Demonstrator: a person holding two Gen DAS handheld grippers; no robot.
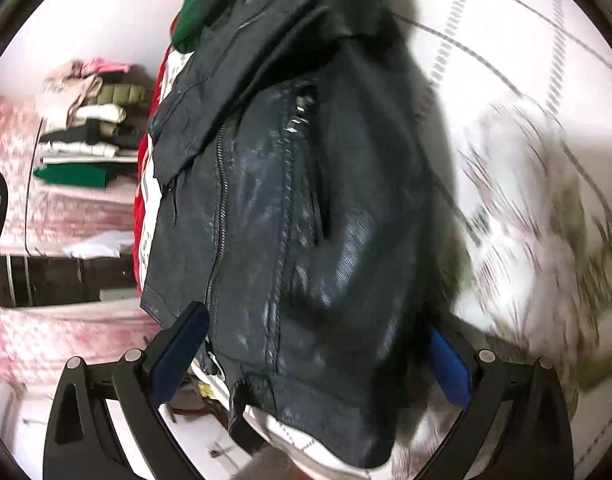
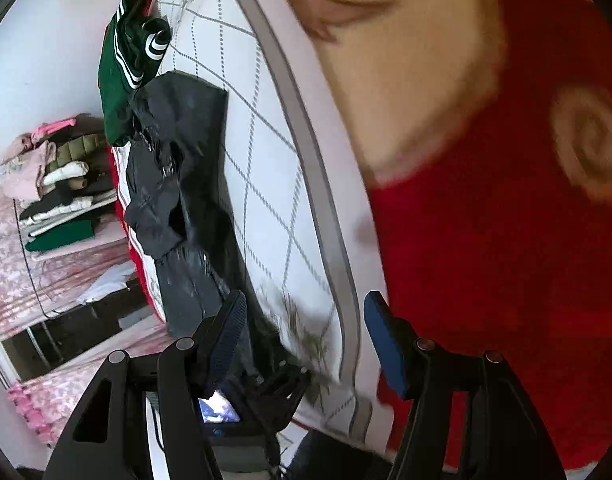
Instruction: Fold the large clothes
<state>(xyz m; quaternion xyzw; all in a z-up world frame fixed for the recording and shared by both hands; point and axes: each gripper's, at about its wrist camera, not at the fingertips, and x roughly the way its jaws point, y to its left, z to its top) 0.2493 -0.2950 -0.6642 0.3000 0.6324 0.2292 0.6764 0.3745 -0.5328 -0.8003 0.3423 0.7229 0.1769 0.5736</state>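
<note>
Black jacket (image 1: 306, 216) between left gripper (image 1: 318, 356) fingers

Black leather jacket filling my left claw's view

My left claw (image 1: 318, 360) has its blue-padded fingers (image 1: 178, 352) spread wide, one each side of the black leather jacket's (image 1: 306, 220) lower part; whether either pad touches it I cannot tell. The jacket lies on a white quilted bedspread (image 1: 506, 80) with grey lines, blurred at right. A green garment (image 1: 202, 4) sits at its far end and red-and-white fabric (image 1: 148, 200) shows along its left edge. Further left, a stack of folded clothes (image 1: 86, 120) rests on a pink floral cover (image 1: 46, 216).
</note>
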